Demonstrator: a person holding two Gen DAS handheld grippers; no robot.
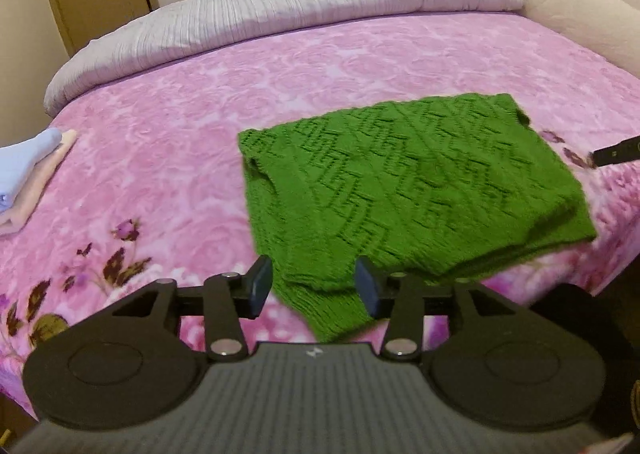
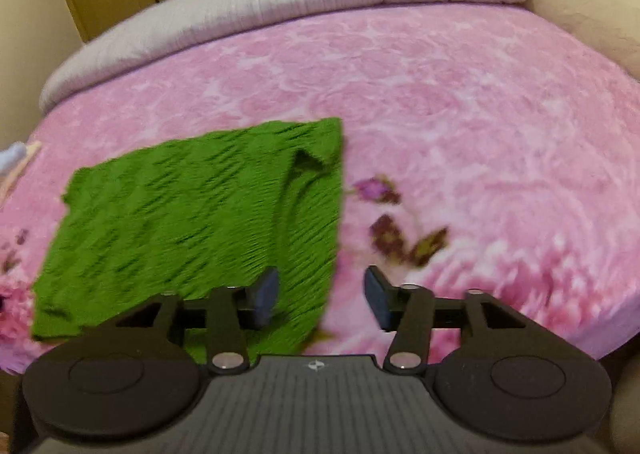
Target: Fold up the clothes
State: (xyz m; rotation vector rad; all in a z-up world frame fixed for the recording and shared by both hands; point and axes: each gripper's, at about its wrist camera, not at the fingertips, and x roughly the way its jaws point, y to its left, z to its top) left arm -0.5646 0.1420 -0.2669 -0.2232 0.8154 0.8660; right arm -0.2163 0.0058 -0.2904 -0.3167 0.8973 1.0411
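A: Starting at the far left, a small stack of folded clothes (image 1: 24, 178) sits at the edge of the bed, pale blue on top of peach, well apart from everything else.

B: And the pink blanket (image 1: 168, 142) with its flower print covers the whole bed, a grey quilt (image 1: 248, 18) rolled along the far side.

A: Now the left gripper (image 1: 314, 286). Fingers spread wide, nothing between them. It hangs just over the near corner of the green sweater (image 1: 408, 182).

B: That sweater lies flat on the blanket, folded into a rough rectangle, knit pattern facing up. A ribbed edge pokes out toward the camera, right between the blue pads (image 1: 260, 286).

A: Touching them?

B: Can't tell from this angle.

A: Moving right, the right gripper (image 2: 322, 298) is also wide open and empty. Its left finger sits above the sweater's (image 2: 192, 222) right edge, its right finger above bare blanket (image 2: 480, 134).

B: In the left camera, only a dark tip of that right gripper (image 1: 616, 152) shows, just beyond the sweater's right side.

A: And at the far right, a beige padded headboard (image 1: 580, 10) curves round the bed.
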